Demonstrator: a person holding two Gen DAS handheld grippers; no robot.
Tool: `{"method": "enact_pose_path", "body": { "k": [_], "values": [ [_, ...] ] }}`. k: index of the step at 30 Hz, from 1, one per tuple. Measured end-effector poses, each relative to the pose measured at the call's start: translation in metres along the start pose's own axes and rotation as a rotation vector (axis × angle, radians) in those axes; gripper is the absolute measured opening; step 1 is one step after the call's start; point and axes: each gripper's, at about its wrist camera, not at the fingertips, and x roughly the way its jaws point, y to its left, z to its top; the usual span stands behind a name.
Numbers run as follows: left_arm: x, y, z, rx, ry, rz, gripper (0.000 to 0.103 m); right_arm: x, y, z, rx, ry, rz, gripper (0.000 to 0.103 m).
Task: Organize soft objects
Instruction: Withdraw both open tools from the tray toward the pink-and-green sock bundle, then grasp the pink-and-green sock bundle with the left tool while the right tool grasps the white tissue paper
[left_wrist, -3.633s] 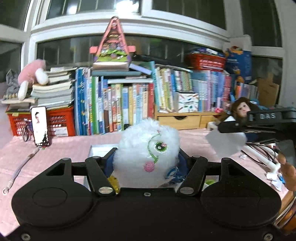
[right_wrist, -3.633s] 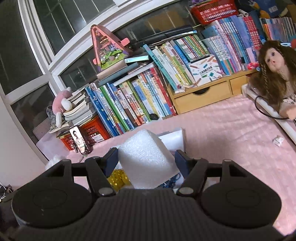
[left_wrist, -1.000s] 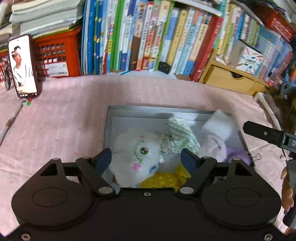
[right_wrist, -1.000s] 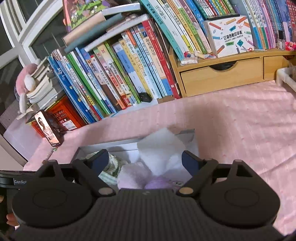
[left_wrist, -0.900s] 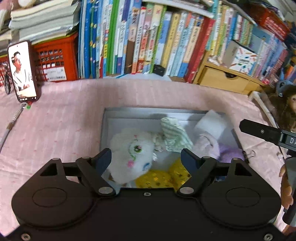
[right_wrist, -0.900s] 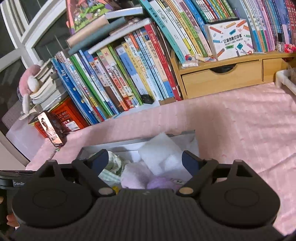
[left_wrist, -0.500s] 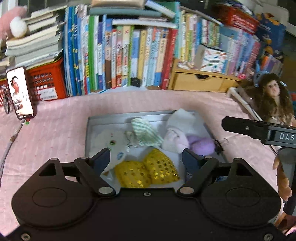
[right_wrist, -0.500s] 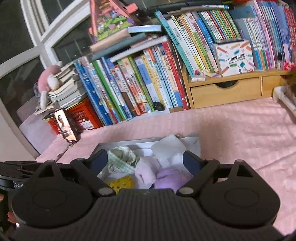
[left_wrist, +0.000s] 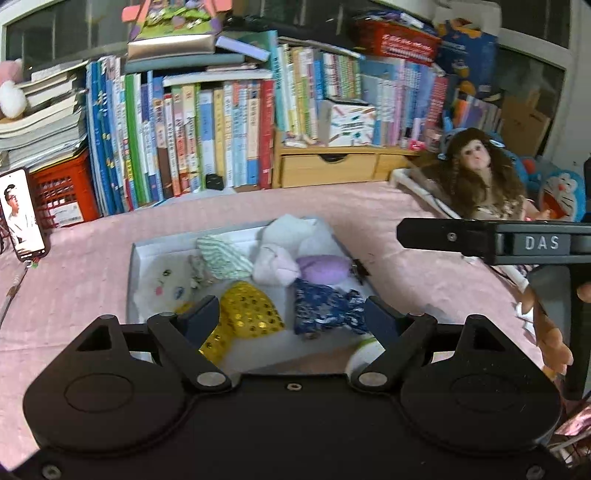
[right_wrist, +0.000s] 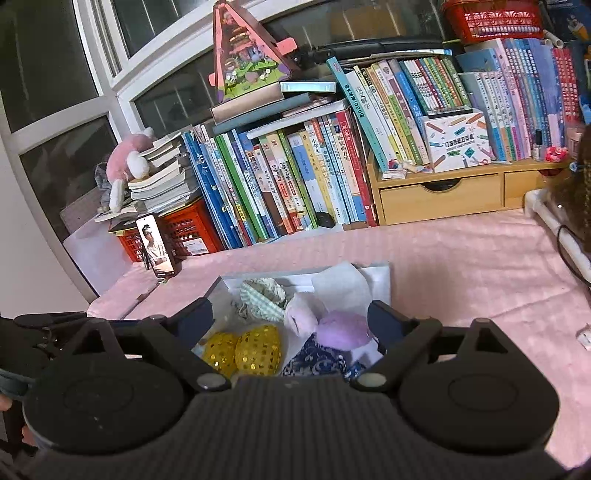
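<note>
Soft toys: a white plush (left_wrist: 166, 282), a green striped cloth (left_wrist: 223, 254), a gold sequin pouch (left_wrist: 247, 312), a blue patterned cloth (left_wrist: 325, 310) and a purple plush (left_wrist: 323, 267) lay inside the grey tray (left_wrist: 130, 280).
Tray: it sat on the pink cloth (left_wrist: 74, 266), in front of the row of books (left_wrist: 207, 136).
Left gripper (left_wrist: 291, 319): spread wide and empty, raised above the tray's near edge, touching no toy.
Right gripper (right_wrist: 291, 317): spread wide with nothing between its fingers, raised above the tray's near side.
Doll (left_wrist: 480, 173): to the right of the tray, well apart.
Phone (left_wrist: 22, 218): propped upright to the left of the tray.
</note>
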Motion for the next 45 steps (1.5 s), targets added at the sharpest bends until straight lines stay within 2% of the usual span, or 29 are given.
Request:
{"method": "enact_pose_path", "body": {
  "k": [13, 21, 27, 32, 38, 45],
  "values": [
    [-0.040, -0.043, -0.051, 0.045, -0.090, -0.067, 0.085, -0.046, -0.005, -0.020, 0.017, -0.024, -0.029, 0.097],
    [-0.059, -0.075, -0.101, 0.060, -0.180, -0.066, 0.085, -0.059, -0.013, -0.040, 0.033, -0.046, -0.043, 0.097],
    [-0.064, -0.102, -0.138, 0.084, -0.243, -0.028, 0.085, -0.061, -0.021, -0.057, 0.035, -0.049, -0.069, 0.097],
    [-0.058, -0.125, -0.160, 0.111, -0.292, 0.016, 0.084, -0.063, -0.028, -0.067, 0.024, -0.061, -0.087, 0.098],
    [-0.038, -0.150, -0.172, 0.150, -0.300, 0.039, 0.079, -0.066, -0.037, -0.074, 0.018, -0.075, -0.096, 0.099],
    [0.002, -0.171, -0.175, 0.138, -0.322, 0.121, 0.064, -0.064, -0.064, -0.076, 0.061, -0.068, -0.133, 0.100]
  ]
}}
